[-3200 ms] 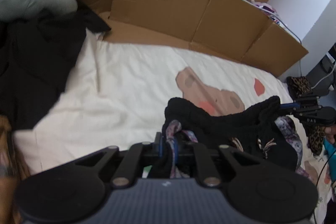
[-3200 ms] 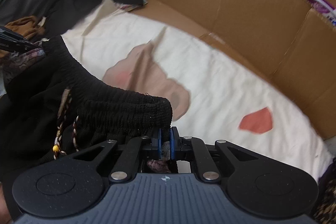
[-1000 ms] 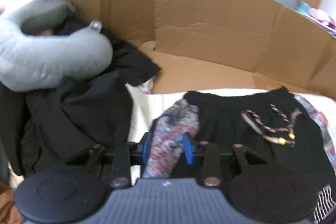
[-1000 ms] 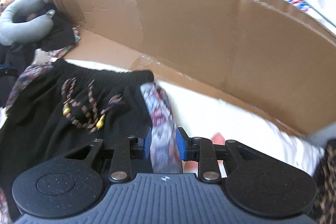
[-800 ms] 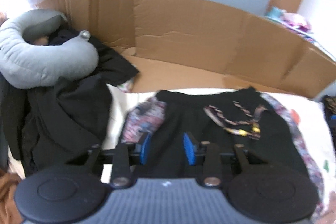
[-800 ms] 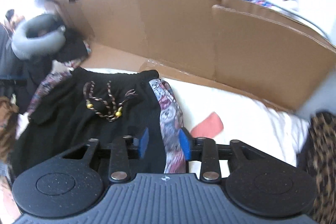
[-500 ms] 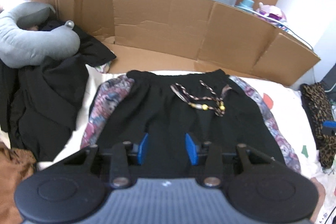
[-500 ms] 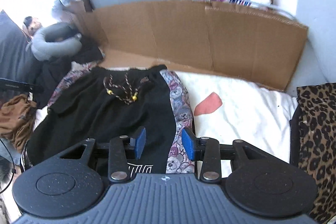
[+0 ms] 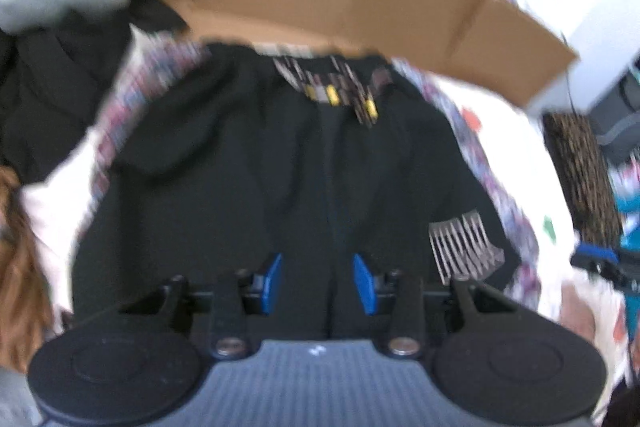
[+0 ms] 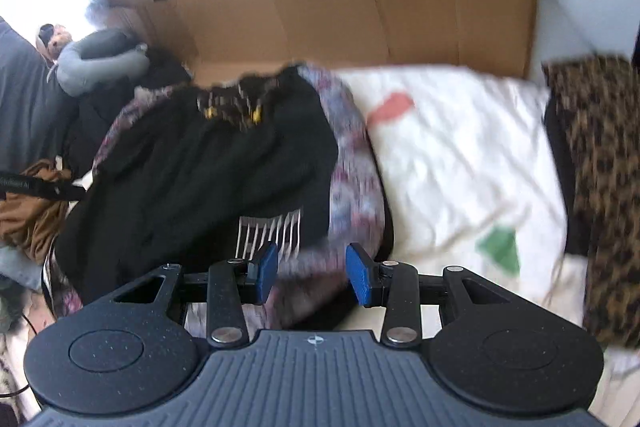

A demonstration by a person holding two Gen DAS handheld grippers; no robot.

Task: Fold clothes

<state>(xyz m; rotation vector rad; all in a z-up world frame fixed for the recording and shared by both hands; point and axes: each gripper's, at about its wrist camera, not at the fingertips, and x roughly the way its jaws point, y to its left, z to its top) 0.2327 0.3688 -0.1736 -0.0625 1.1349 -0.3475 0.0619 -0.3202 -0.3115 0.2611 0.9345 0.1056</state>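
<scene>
At the left edge of the bed a grey neck pillow (image 10: 100, 65) rests on a heap of dark clothes (image 9: 52, 87), with a brown garment (image 10: 30, 211) nearer. The black shorts (image 9: 280, 155) lie spread flat on the white sheet (image 10: 460, 155), waistband and braided drawstring (image 9: 332, 87) toward the cardboard (image 10: 360, 15) along the far edge, patterned side panels showing. The left gripper (image 9: 318, 281) hangs over the shorts' lower middle, jaws apart, holding nothing. The right gripper (image 10: 312, 273) hangs over their right hem, also spread and empty. A leopard-print cloth (image 10: 600, 187) lies at the right edge.
</scene>
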